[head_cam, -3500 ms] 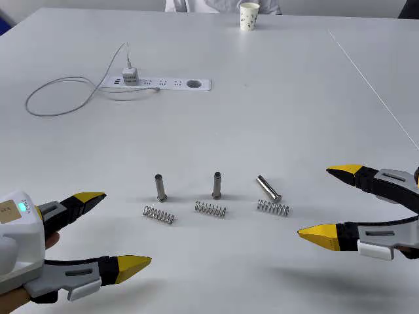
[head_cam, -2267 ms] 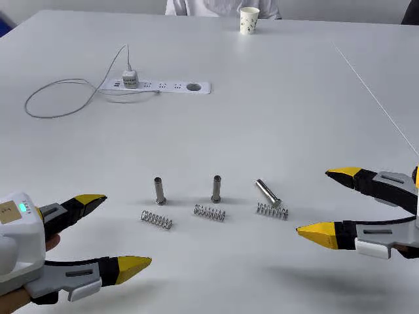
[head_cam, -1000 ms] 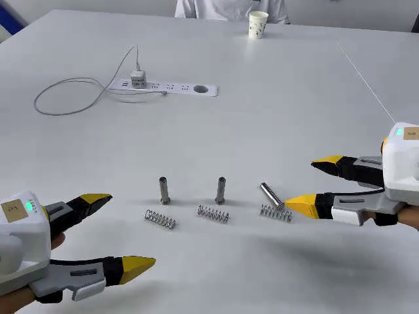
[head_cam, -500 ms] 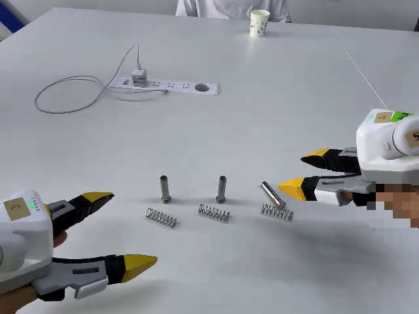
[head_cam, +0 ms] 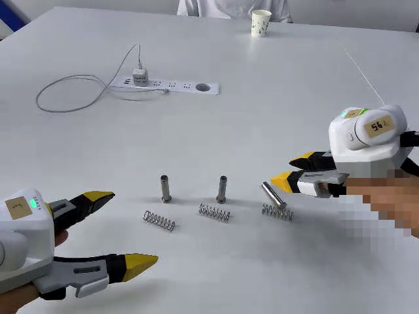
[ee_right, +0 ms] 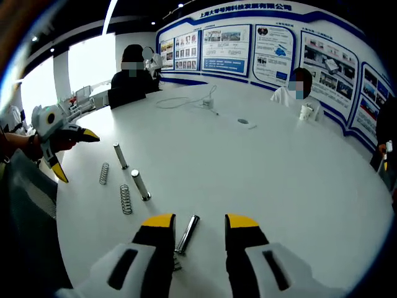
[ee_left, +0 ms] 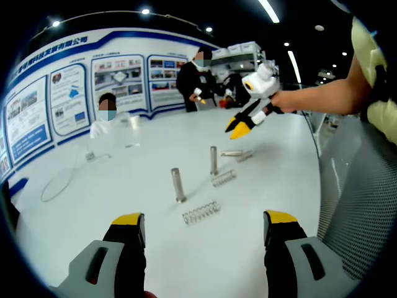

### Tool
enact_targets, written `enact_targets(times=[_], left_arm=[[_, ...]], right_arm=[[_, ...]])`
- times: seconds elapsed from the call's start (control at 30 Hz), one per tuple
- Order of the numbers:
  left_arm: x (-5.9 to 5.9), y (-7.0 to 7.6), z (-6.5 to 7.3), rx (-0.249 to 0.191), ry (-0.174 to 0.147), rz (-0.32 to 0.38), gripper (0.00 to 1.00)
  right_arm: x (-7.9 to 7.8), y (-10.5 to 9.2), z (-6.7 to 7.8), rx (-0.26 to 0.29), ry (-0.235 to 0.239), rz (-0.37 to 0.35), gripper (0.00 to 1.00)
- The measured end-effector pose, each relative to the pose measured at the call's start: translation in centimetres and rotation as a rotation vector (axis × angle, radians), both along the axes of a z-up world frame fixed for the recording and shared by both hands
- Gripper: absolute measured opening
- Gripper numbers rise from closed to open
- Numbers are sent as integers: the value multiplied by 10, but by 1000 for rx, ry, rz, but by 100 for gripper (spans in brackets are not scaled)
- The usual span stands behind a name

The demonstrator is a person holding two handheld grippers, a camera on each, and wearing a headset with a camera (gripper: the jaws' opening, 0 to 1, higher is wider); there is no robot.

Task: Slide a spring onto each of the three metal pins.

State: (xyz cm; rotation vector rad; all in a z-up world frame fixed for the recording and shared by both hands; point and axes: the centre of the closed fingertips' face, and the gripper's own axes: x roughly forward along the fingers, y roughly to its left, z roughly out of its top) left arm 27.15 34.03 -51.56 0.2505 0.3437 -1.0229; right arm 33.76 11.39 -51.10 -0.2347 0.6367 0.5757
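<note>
Yellow-tipped left gripper [head_cam: 124, 227] sits lower left of the head view, jaws spread wide, nothing in them. Moving right along the row at mid-frame: left pin [head_cam: 165, 188] upright with left spring [head_cam: 160, 220] lying just in front, middle pin [head_cam: 222, 189] upright with middle spring [head_cam: 214, 212] just in front, then right pin [head_cam: 270, 195] lying on its side, right spring [head_cam: 277, 211] just beside its lower end. No spring is on a pin yet. Right gripper [head_cam: 283, 169] is at that fallen pin, jaws parted; in the right gripper view the pin lies between them and I see no contact. My read: the pins are stiff, smooth and slippery, so pinch mid-shaft; the upright ones look easy to knock over. Springs look light, soft and prone to roll, so I'd squeeze gently across the coils near one end and keep the bore clear. The white table [head_cam: 262, 118] gives plenty of room: power strip [head_cam: 167, 84] and cable [head_cam: 72, 91] are well apart at upper left, paper cup [head_cam: 260, 23] at the top.
</note>
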Motion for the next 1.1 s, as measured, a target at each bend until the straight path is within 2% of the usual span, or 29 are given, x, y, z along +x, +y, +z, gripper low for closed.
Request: enact_targets(times=[0.4, 0.67, 1.1], left_arm=[[0, 1, -1, 3, 2, -3, 79], [-2, -1, -2, 4, 5, -11, 78], [-2, 2, -4, 2, 11, -5, 78]], right_arm=[[8, 4, -21, -45, 59, -70, 25], [12, 7, -33, -82, 98, -89, 20], [16, 8, -50, -104, 156, -124, 12]])
